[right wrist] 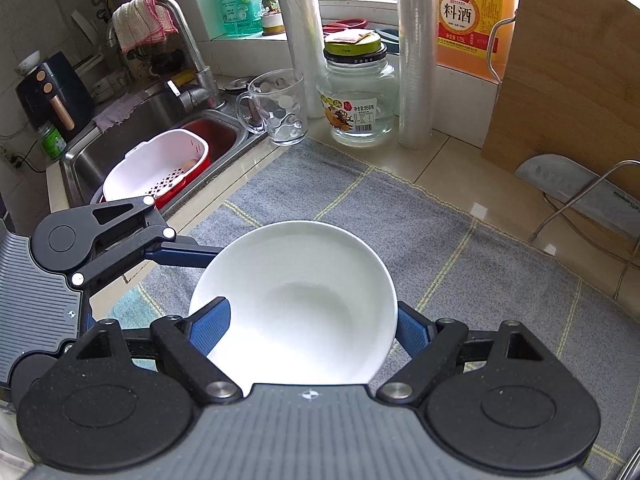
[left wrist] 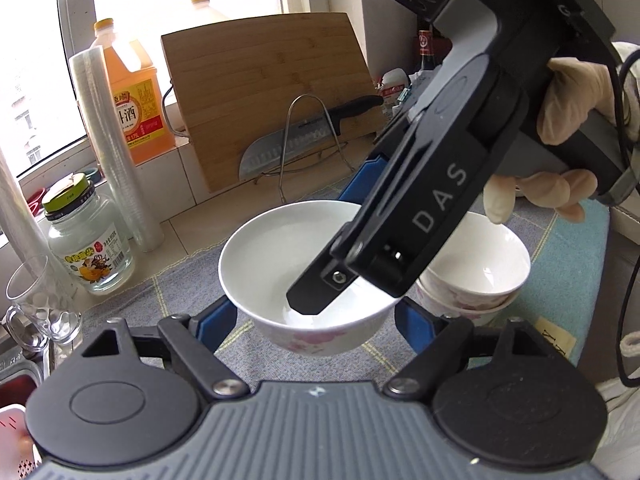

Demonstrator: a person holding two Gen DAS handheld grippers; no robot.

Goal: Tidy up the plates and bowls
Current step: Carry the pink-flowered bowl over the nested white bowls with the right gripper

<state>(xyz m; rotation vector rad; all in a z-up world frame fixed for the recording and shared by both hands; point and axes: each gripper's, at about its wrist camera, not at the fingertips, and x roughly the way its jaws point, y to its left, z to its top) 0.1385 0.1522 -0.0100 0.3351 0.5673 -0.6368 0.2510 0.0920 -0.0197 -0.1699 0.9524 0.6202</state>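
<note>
Bowls are what both grippers deal with: a white bowl with pink flowers sits clamped between the left gripper pads, above the grey mat. The right gripper pinches the same bowl's rim, one finger inside. Two stacked bowls rest just beside it. A cutting board leans behind.

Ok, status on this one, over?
Left gripper shut on white bowl. Right gripper one finger inside same bowl, grip unclear. Stacked bowls close beside; nothing blocking.
</note>
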